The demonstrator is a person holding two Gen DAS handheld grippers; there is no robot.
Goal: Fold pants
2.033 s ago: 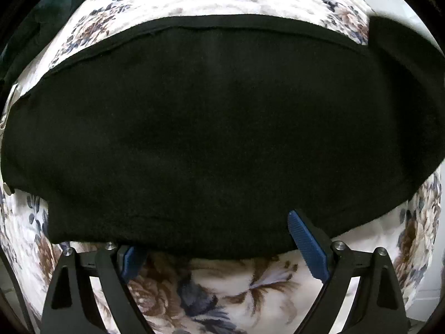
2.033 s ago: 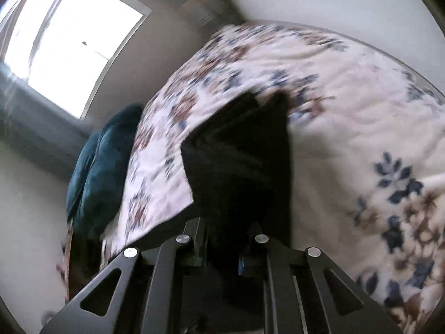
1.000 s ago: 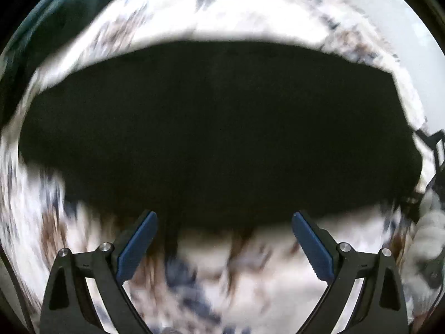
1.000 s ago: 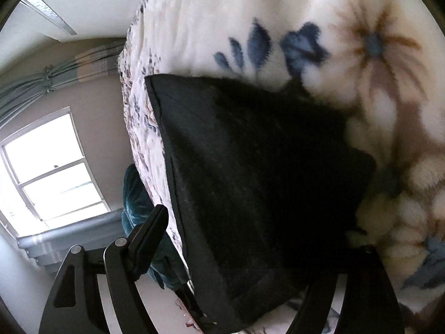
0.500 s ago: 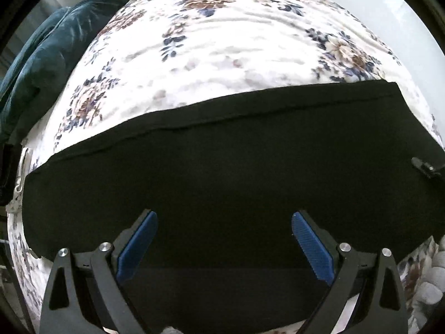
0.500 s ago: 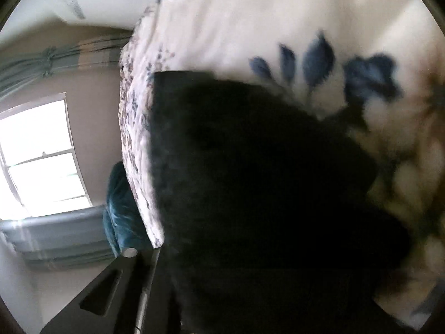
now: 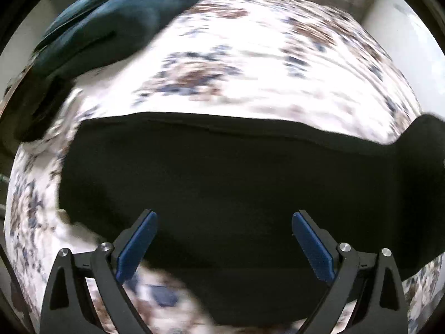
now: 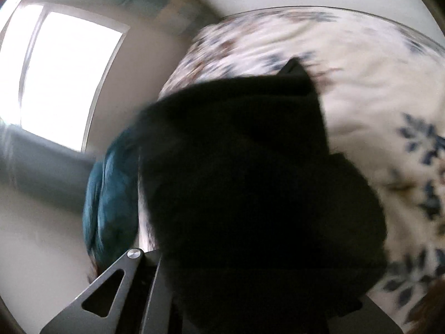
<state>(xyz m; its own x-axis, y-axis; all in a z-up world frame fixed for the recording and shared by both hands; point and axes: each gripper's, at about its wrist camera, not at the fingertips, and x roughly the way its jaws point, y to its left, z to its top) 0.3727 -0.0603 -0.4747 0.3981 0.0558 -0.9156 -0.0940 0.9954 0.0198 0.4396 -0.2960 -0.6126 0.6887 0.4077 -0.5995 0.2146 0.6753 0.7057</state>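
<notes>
**Black pants lifted at one end over a floral bed**

The black pants (image 7: pixel 222 183) lie across the near part of a bed covered by a floral blanket (image 7: pixel 250 78), stretching from left to right in the left wrist view. Their right end rises off the blanket toward the picture's edge.

The left hand-held gripper (image 7: pixel 224 239) hovers over the near edge of the pants with its jaws spread wide; its blue pads (image 7: pixel 311 247) stand well apart, with nothing pinched between them.

In the right wrist view, the pants (image 8: pixel 250 181) bunch up as a dark mass directly in front of the camera, hiding the fingertips of the right hand-held gripper (image 8: pixel 250 292). That gripper is pressed together on the pants, and the fabric drapes from it over the blanket (image 8: pixel 375 97).

A teal pillow (image 7: pixel 116 19) sits at the far left of the bed. A bright window (image 8: pixel 64 83) shows on the left wall.
</notes>
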